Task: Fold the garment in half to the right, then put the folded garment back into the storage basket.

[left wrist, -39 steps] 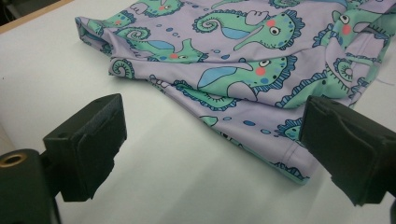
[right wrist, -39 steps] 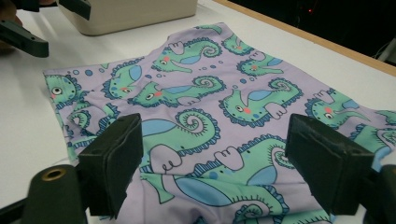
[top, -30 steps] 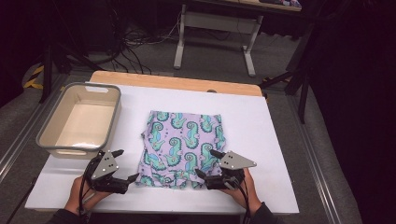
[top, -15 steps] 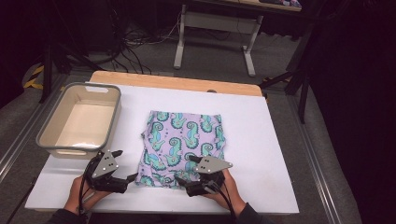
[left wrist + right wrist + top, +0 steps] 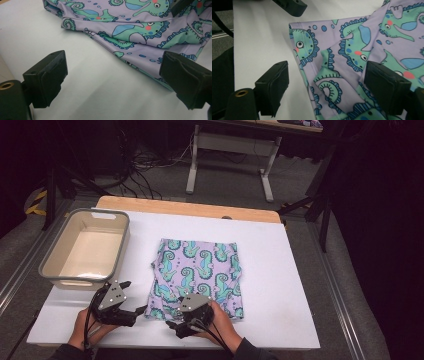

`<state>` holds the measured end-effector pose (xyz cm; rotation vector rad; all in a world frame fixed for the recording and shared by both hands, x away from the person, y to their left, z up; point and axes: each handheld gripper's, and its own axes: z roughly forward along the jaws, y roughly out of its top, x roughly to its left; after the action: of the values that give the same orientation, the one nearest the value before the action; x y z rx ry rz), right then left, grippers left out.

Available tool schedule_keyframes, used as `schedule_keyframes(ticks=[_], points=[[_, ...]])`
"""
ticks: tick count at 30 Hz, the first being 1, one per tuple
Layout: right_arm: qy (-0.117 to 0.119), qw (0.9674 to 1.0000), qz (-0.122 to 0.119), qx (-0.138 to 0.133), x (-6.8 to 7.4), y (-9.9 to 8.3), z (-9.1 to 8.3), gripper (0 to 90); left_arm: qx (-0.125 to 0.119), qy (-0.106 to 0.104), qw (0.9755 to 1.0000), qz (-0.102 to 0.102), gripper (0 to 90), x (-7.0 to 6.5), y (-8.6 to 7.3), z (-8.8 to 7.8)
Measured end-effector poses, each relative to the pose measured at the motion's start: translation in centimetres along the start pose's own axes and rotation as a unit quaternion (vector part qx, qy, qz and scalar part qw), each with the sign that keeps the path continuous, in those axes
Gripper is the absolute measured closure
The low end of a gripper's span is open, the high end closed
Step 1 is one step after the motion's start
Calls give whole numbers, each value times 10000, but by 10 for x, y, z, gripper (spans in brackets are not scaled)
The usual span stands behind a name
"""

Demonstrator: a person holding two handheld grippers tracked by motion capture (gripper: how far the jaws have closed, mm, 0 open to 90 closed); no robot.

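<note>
The seahorse-print cloth (image 5: 197, 277) lies folded on the table (image 5: 280, 285) beside an empty bin (image 5: 52, 270) — not yet gripped. Both the left tongs (image 5: 137, 310) and right tongs (image 5: 172, 325) stand apart at its near edge, the right having just narrowed slightly over the corner — grasping remains.

In the high view the right hand (image 5: 212, 322) and its gripper cover the near edge of the folded seahorse cloth (image 5: 200, 270). In both gripper views that cloth runs off the frame, so its full outline cannot be seen.
</note>
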<state>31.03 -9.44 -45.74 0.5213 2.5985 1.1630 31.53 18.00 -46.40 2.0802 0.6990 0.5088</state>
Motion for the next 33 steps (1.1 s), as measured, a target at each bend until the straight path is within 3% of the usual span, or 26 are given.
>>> schedule_keyframes(ticks=[4,7,10,13,18,21,23,25,29,31,33], points=[[-127,9997,15,197,1,1,7,219,-21,-15,10000,-20,91,0,0,0],[-211,9989,225,350,-3,2,9,315,-12,-32,10000,-36,91,-1,1,1],[-235,9988,191,386,-4,2,9,349,5,-27,10000,-35,91,-2,1,2],[-219,9990,140,369,-3,2,9,393,-7,-32,10000,-55,94,-1,2,3],[-282,9988,169,367,-5,1,6,578,-66,-82,9999,-121,102,-1,10,11],[-407,9985,177,317,-8,0,5,677,-134,-68,9998,-151,107,2,16,17],[-438,9984,175,308,-7,-1,5,696,-154,-51,9997,-188,112,3,19,19],[-627,9975,46,313,-5,-1,4,775,-204,-22,9995,-229,119,5,26,26],[-768,9966,-52,304,-3,-2,4,818,-211,76,9996,-184,123,10,38,35],[-750,9968,16,291,-3,-2,4,830,-259,129,9990,-335,134,17,46,45],[-762,9967,54,264,-3,-3,4,834,-247,166,9989,-353,137,22,49,51]])
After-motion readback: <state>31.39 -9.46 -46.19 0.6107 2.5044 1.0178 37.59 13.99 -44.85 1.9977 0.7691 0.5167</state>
